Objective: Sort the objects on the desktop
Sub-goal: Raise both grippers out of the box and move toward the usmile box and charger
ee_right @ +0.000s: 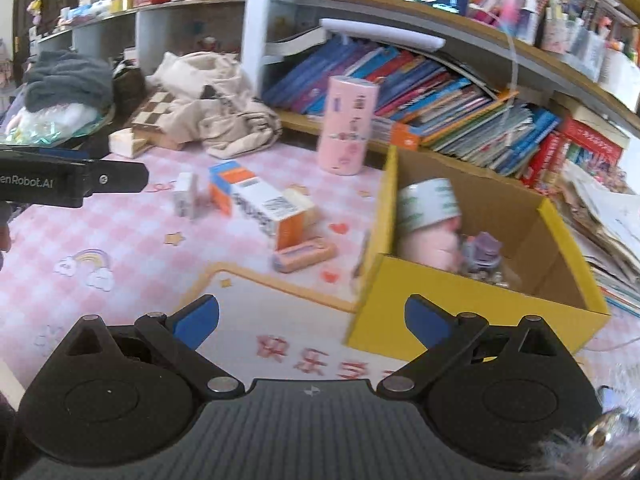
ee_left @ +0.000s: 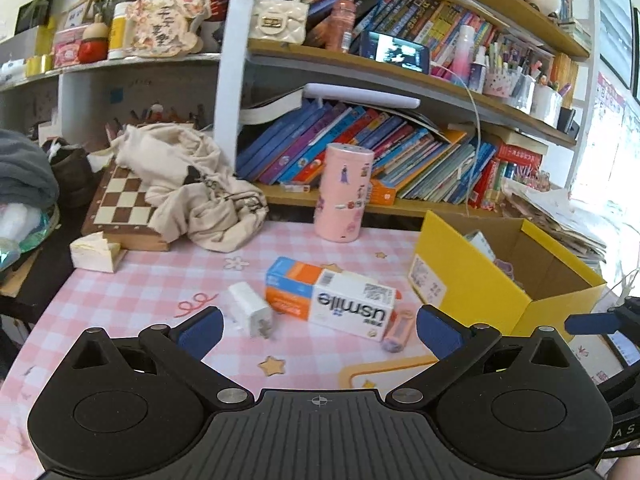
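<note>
Spread wide and empty, our left gripper [ee_left: 320, 330] faces the usmile box [ee_left: 334, 298], its long axis running crosswise, left of the yellow box [ee_left: 460, 268]; our right gripper [ee_right: 312, 318] is likewise spread.

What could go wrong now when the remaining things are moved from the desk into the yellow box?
1. The white charger lies close against the usmile box; wide-open jaws might catch both.
2. The small pink case lies flat, so the left gripper may scrape the mat.
3. The tall pink canister stands upright and might topple if nudged near the yellow box.
</note>
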Demonstrator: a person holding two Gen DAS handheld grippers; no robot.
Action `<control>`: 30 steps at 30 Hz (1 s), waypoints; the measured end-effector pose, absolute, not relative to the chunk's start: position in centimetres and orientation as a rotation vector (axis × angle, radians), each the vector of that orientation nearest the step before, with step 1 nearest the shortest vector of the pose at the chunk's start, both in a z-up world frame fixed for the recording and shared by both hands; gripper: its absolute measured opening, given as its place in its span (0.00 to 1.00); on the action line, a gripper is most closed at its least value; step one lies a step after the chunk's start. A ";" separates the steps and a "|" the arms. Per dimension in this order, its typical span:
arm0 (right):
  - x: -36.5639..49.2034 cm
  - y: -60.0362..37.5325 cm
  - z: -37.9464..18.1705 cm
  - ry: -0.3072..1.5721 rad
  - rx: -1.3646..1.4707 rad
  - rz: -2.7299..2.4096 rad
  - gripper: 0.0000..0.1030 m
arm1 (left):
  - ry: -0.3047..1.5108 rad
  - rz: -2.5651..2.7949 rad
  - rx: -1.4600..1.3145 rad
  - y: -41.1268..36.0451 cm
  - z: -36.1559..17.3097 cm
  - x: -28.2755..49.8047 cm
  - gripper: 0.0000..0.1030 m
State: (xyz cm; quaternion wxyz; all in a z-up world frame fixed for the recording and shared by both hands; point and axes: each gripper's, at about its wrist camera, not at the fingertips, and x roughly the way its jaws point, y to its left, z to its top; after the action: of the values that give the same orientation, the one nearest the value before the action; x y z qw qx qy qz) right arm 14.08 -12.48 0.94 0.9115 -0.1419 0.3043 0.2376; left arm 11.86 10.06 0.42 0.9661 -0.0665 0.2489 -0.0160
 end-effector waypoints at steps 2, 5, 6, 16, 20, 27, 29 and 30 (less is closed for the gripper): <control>13.9 -11.3 0.9 0.630 -0.300 0.519 0.97 | 0.503 -0.023 -0.142 11.0 0.3 11.7 1.00; 13.8 -9.4 0.7 0.618 -0.333 0.578 0.97 | 0.501 -0.010 -0.164 12.3 0.3 11.5 1.00; 13.8 -8.7 0.7 0.611 -0.347 0.597 0.96 | 0.502 -0.005 -0.172 12.7 0.2 11.4 1.00; 16.6 -4.6 0.7 0.620 -0.370 0.657 0.95 | 0.516 0.088 -0.224 16.1 -0.9 11.5 1.00; 17.7 -4.1 0.4 0.657 -0.348 0.649 0.95 | 0.536 0.113 -0.232 16.8 -1.5 11.7 1.00; 18.8 -3.2 -0.4 0.710 -0.338 0.641 0.95 | 0.570 0.110 -0.225 16.8 -2.4 12.4 1.00; 18.9 -3.1 -0.5 0.714 -0.345 0.642 0.95 | 0.580 0.107 -0.224 16.7 -2.6 12.6 1.00; 19.0 -3.1 -0.6 0.714 -0.350 0.642 0.95 | 0.583 0.105 -0.224 16.6 -2.6 12.8 1.00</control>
State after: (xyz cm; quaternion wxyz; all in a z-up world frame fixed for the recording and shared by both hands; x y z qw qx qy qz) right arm 18.96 -3.06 -0.61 0.8722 -0.1676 0.3417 0.3072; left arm 12.78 16.65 -2.64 0.9502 -0.1103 0.2868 0.0516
